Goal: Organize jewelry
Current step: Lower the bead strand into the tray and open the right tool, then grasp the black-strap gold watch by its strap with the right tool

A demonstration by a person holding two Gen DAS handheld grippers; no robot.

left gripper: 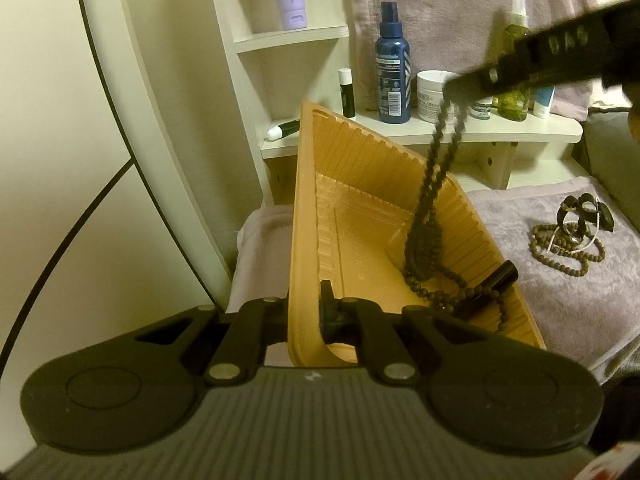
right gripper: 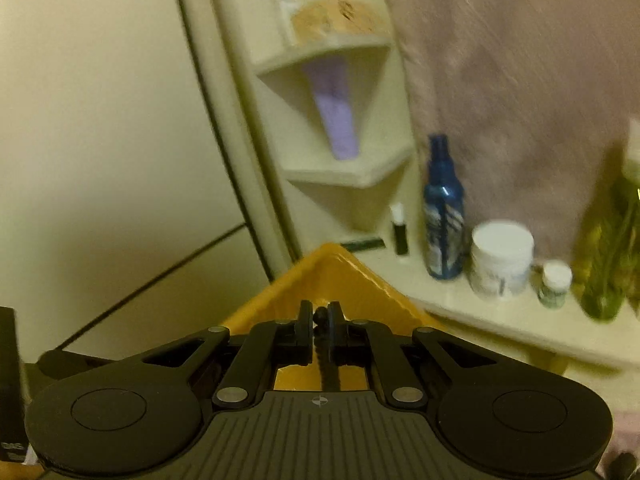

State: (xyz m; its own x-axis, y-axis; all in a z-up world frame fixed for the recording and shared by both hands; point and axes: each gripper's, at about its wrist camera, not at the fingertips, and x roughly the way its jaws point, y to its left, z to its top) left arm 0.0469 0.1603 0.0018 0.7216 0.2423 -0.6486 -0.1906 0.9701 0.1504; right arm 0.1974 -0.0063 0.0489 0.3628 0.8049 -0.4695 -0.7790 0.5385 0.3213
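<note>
The left hand-held gripper (left gripper: 306, 312) pinches the near rim of an orange tray (left gripper: 360, 240), holding it tilted up on edge above a lilac towel (left gripper: 560, 292). The right hand-held gripper (right gripper: 320, 318) is pressed together on a dark bead necklace (left gripper: 428, 208), which hangs from it into the tray, its lower loops resting on the tray floor beside a black tube (left gripper: 492, 284). More jewelry (left gripper: 576, 232), a second bead strand and dark pieces, lies on the towel to the right, well apart from the tray. Bottles (left gripper: 394, 76) and a white jar (left gripper: 434, 96) stand on the shelf (left gripper: 440, 134) behind.
</note>
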